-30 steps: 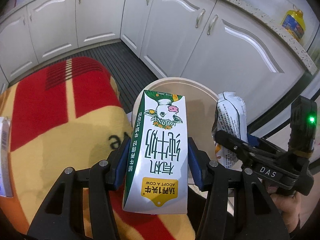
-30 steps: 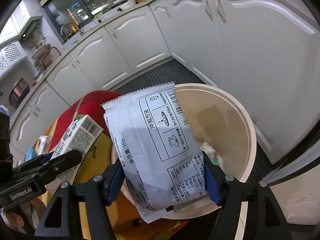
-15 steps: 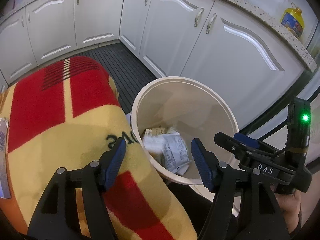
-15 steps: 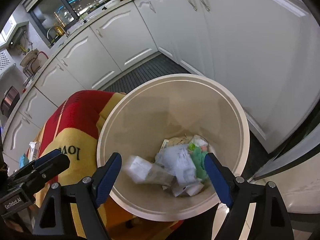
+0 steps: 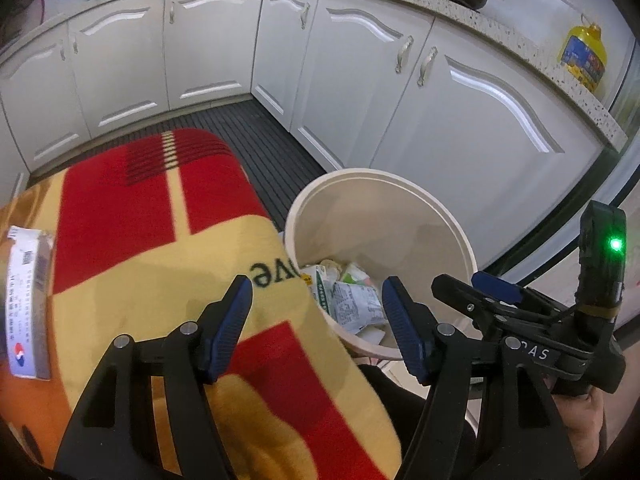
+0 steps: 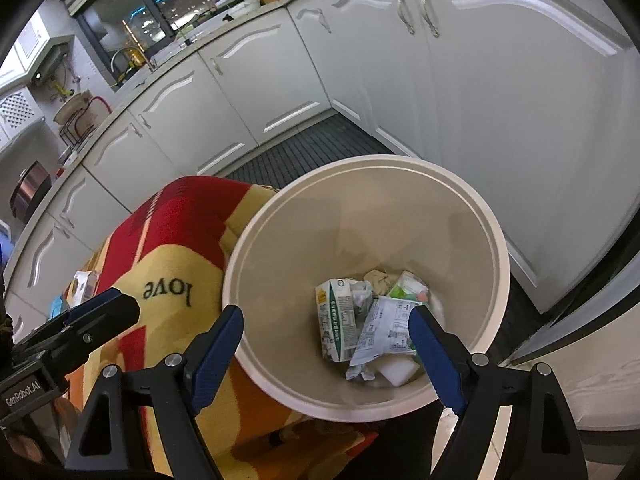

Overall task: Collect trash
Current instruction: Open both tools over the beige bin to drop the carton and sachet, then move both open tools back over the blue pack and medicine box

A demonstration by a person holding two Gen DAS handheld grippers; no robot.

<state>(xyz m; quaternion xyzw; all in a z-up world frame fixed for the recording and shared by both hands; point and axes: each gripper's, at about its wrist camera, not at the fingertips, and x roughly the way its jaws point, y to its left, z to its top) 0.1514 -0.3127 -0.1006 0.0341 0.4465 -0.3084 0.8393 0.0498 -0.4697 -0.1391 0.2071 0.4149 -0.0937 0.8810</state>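
Note:
A cream round bin (image 6: pixel 496 240) (image 5: pixel 452 220) stands on the floor beside a table draped in a red and yellow blanket (image 5: pixel 132 248) (image 6: pixel 176 248). At the bottom of the bin lie a green and white milk carton (image 6: pixel 336 324), a white printed sachet (image 6: pixel 386 330) (image 5: pixel 356 304) and other crumpled scraps. My right gripper (image 6: pixel 326 354) hangs open over the bin with nothing between its blue pads. My left gripper (image 5: pixel 318 318) is open and empty above the blanket's edge and the bin's near rim. A white packet (image 5: pixel 28 292) lies on the blanket at the far left.
White kitchen cabinets (image 5: pixel 360 80) wrap around behind the bin, with a dark ribbed floor mat (image 5: pixel 256 140) in front of them. A yellow oil bottle (image 5: pixel 584 56) and pans sit on the counter. More small packets (image 6: pixel 82 284) lie at the blanket's far side.
Both grippers opened and dropped their loads: the milk carton left the left jaws and the white sachet left the right, and both now lie in the bin. The left gripper has drifted back over the blanket.

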